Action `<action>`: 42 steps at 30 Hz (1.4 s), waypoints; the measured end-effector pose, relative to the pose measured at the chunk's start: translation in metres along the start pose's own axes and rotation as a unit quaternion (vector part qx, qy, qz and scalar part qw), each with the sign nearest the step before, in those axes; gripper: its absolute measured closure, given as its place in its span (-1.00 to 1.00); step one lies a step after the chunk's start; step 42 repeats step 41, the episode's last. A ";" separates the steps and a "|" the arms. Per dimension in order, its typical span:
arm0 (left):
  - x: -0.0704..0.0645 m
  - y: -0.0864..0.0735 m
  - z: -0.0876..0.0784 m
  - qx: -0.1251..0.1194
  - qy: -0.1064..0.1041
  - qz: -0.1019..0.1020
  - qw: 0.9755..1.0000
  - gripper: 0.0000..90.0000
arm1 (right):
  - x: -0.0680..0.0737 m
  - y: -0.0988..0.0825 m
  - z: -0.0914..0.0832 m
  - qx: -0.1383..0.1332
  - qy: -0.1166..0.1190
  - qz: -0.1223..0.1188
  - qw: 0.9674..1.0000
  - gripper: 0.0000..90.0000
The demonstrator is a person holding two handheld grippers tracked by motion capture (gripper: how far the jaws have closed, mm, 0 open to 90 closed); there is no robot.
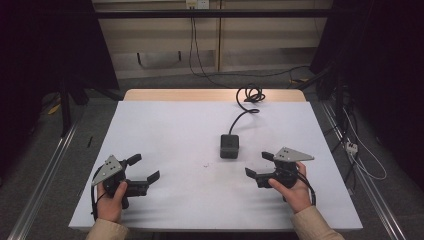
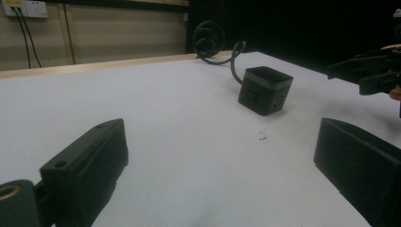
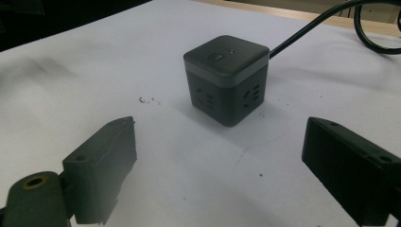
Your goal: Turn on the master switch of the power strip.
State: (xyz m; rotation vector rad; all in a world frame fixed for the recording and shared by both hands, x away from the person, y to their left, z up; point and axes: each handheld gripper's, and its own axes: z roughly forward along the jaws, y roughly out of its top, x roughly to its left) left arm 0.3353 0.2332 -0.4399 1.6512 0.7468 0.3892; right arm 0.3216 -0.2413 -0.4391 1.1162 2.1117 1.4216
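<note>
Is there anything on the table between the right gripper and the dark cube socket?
No. In the right gripper view, bare white table lies between the open right gripper and the cube socket. Tiny dark specks lie off to the side.

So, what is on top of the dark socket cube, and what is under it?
The socket cube has one small oval button on its top face, nothing else. It stands on the white table; its underside is covered, so it cannot be seen.
</note>
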 end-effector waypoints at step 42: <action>0.001 -0.001 0.002 0.010 0.000 0.000 1.000 -0.93 | -0.009 -0.029 -0.040 0.004 -0.016 -0.001 1.000 -0.78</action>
